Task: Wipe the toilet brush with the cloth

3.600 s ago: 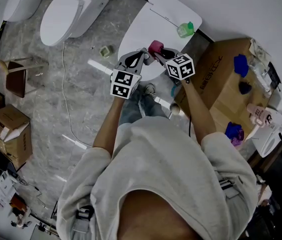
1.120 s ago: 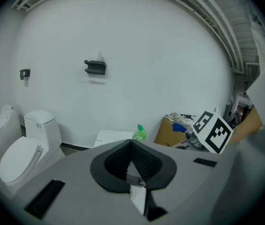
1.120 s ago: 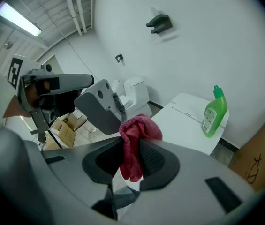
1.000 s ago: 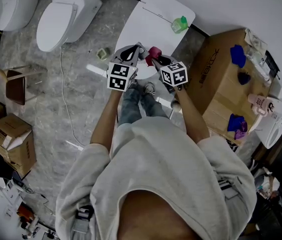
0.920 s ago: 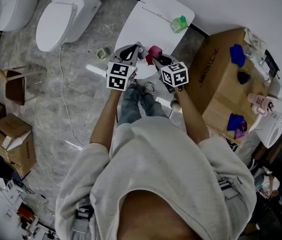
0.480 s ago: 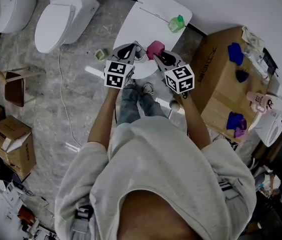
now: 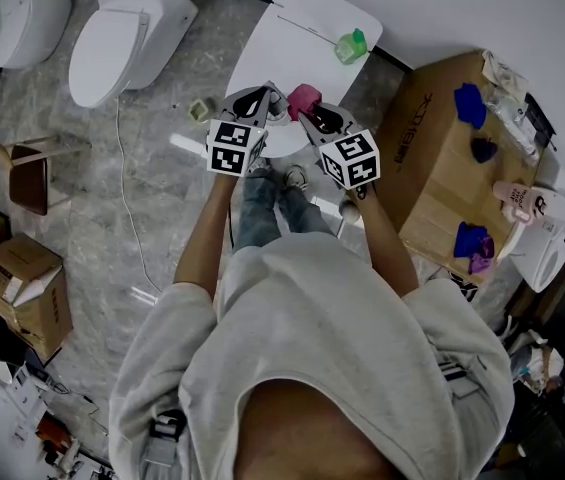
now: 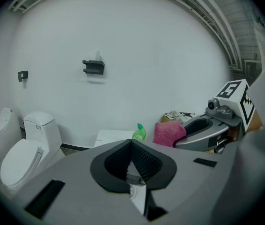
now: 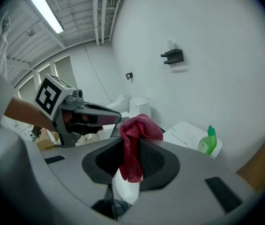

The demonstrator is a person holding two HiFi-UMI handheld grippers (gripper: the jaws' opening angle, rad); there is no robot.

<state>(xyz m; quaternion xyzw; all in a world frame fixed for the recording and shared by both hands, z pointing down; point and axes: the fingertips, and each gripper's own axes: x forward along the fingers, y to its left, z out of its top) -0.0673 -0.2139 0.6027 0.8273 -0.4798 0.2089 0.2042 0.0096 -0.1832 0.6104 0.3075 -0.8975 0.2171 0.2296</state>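
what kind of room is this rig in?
Probably a bathroom mock-up or fixtures storeroom, not a home: a toilet beside another white fixture, a cardboard box with supplies on top, and a green bottle.

Pale sweatshirt, jeans, two grey marker-cubed grippers

We are wearing a loose off-white sweatshirt [image 7: 332, 348] with sleeves ending near the elbows, blue jeans [image 7: 262, 208] and light shoes [image 7: 295, 178]. The left gripper [image 7: 262, 93] and the right gripper [image 7: 307, 118] are showing smooth grey shells tapering toward the jaws. The left one is carrying a cube [image 7: 230, 146] with black-and-white square markers on its faces, and the right one is carrying its own cube [image 7: 350, 159]. Inside the jaws we are seeing black pads [image 8: 146, 161] with a fine ribbed grain, set in a rounded black hollow. Dark rectangular slots [image 8: 45, 205] are lying in the shell on either side. A small round-lensed camera [image 8: 213, 105] is sitting on the right gripper, beside its cube.
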